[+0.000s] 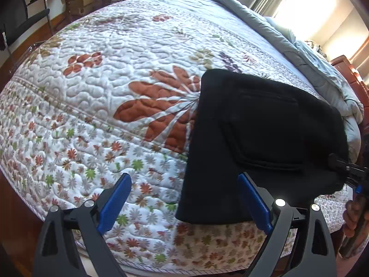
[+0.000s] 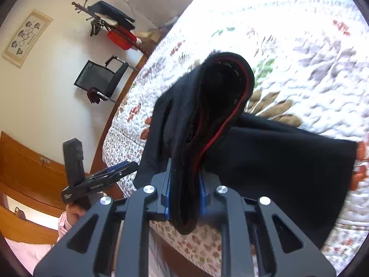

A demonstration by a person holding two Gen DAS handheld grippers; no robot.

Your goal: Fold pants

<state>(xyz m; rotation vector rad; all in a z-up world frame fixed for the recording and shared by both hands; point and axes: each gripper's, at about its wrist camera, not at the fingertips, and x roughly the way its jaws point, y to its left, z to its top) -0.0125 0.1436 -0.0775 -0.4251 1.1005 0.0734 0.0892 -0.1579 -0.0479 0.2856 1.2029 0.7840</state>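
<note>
Black pants (image 1: 265,143) lie folded on the flowered quilt, near the bed's front edge. My left gripper (image 1: 184,184) is open and empty, its blue pads (image 1: 115,198) spread just in front of the pants' near left corner. My right gripper (image 2: 184,191) is shut on a bunched, layered edge of the pants (image 2: 207,120), where a red seam line shows, and lifts it off the quilt. The rest of the pants (image 2: 288,168) lies flat to the right. The right gripper also shows in the left wrist view (image 1: 346,168) at the pants' right edge.
The quilt (image 1: 103,92) covers the bed. A grey duvet (image 1: 322,69) is bunched along the far right side. A black chair (image 2: 101,78), a coat rack (image 2: 108,23) and a wooden door (image 2: 27,168) stand by the wall. The left gripper shows in the right wrist view (image 2: 120,169).
</note>
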